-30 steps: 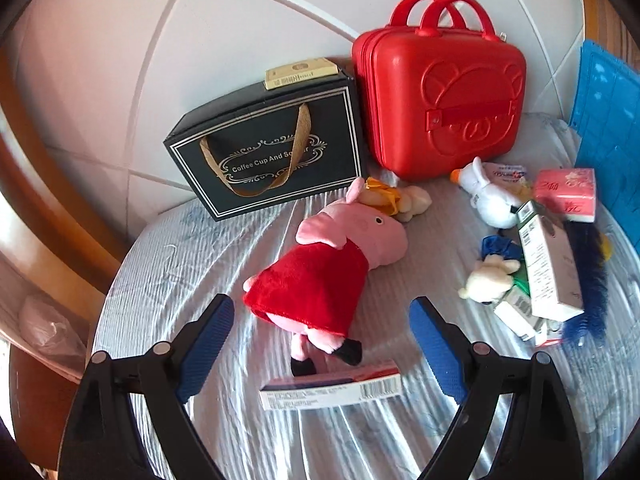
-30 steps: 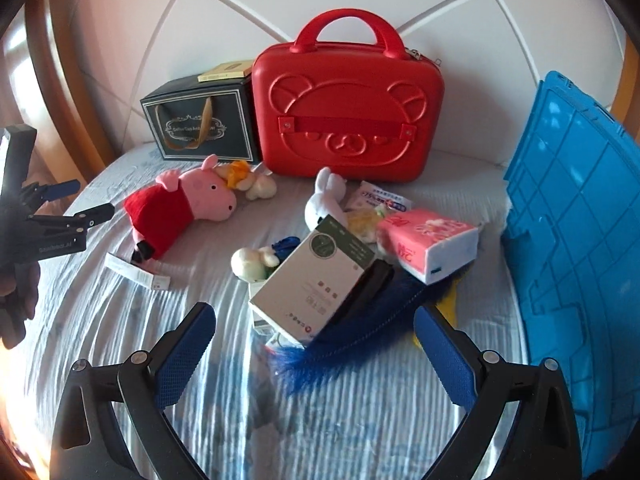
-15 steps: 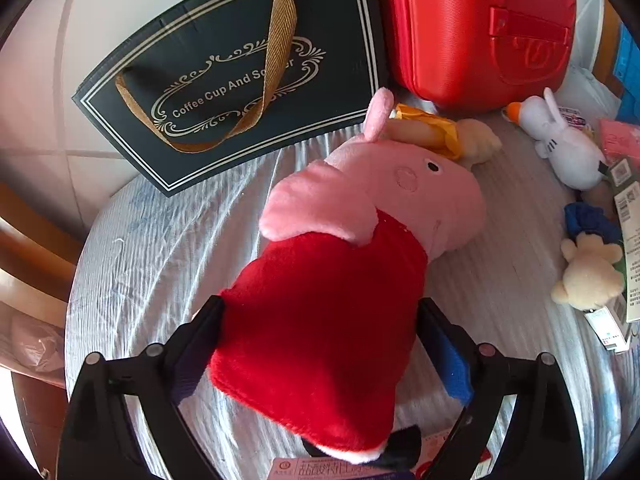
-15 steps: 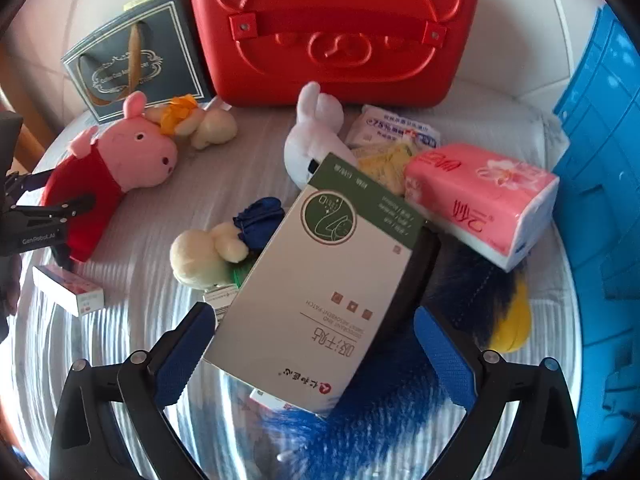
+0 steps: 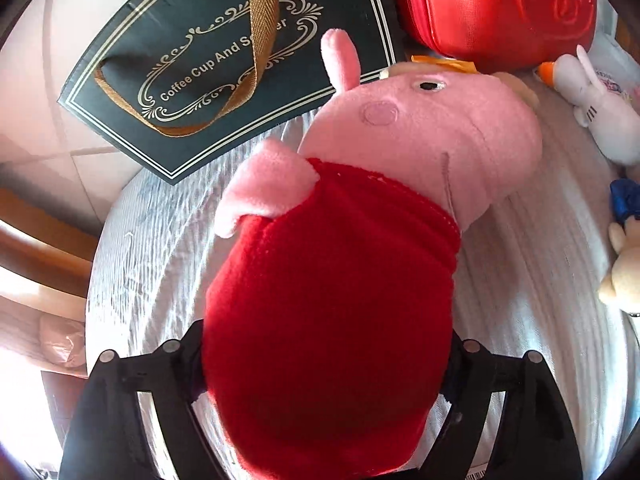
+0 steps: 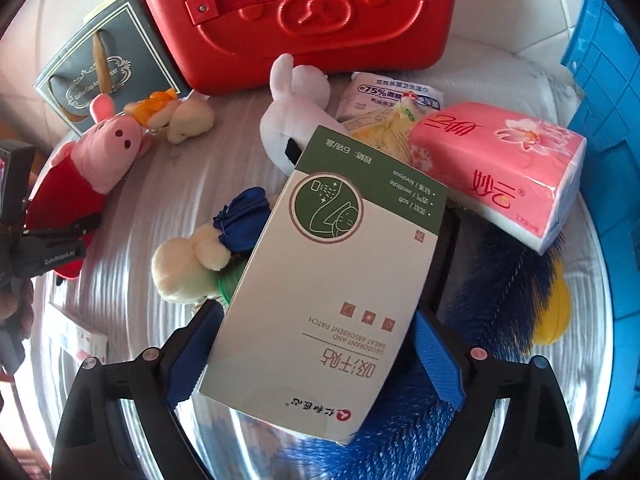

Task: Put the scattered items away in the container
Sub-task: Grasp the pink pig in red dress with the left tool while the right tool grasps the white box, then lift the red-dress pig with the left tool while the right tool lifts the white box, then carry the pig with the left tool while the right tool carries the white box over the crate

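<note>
The left gripper [image 5: 326, 364] straddles the red-dressed body of the pig plush [image 5: 332, 300], which lies on the bed [image 5: 152, 248] towards its left edge, head pointing at the black gift bag [image 5: 224, 60] and the red case [image 5: 492, 4] standing along the far edge. Its jaws sit against both flanks of the dress; the blue pads are hidden behind the fabric, so they appear clenched on the toy, though how hard they press cannot be told. The plush looks light and very soft: it will squash under the jaws and sag at head and legs once lifted, so the thick middle of the body is a sound place to grip, better than the thin arm or ear.

The right gripper [image 6: 316, 356] has its jaws released and spread either side of the near end of the white and green patch box [image 6: 332, 272], which lies tilted on top of a dark blue feather duster [image 6: 504, 280] and other clutter near the middle of the bed. The left pad seems to touch the box edge; the right pad stands just clear. The box is probably light, thin cardboard, stiff across its short width but easy to dent, with a smooth face that may slip; holding it across the narrow sides, near the end, seems best. The blue crate [image 6: 600, 128] stands at the bed's right edge.
</note>
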`<action>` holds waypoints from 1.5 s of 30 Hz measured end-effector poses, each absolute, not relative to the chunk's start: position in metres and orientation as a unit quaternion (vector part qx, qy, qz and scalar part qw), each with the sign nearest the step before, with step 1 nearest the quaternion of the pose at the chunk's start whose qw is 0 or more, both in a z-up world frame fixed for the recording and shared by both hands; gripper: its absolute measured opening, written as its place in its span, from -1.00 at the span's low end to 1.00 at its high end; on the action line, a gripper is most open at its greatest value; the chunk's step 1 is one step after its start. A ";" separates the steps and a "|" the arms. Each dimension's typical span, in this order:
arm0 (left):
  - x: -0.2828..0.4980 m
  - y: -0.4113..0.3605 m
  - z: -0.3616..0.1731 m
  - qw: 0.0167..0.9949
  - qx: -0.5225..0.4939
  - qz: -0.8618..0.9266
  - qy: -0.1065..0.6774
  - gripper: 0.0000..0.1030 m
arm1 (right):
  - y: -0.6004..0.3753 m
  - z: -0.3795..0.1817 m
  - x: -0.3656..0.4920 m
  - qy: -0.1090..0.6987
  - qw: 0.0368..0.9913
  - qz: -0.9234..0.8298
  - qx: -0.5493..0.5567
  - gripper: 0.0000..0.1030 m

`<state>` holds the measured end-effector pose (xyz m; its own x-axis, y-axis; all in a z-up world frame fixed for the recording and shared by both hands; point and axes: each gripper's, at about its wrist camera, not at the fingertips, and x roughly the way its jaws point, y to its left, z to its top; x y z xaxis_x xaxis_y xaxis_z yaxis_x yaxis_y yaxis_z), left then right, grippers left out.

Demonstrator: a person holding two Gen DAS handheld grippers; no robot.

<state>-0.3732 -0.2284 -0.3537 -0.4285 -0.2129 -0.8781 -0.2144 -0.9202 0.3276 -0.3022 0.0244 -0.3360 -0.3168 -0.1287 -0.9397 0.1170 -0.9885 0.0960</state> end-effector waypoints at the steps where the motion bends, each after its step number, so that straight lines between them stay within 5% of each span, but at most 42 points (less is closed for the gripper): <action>1: -0.370 -0.230 -0.351 0.002 -0.532 0.825 0.191 0.54 | 0.024 -0.335 -0.301 -0.005 0.077 -0.811 0.580 0.73; 45: -0.158 -0.227 -0.205 -0.073 -0.459 0.878 0.114 0.51 | 0.068 -0.208 -0.152 0.047 0.171 -0.857 0.484 0.53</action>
<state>-0.1582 -0.2265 -0.2050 -0.5688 -0.2325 -0.7889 0.0241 -0.9635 0.2666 -0.1525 0.0679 -0.2076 -0.4738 -0.2471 -0.8452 0.3376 -0.9375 0.0848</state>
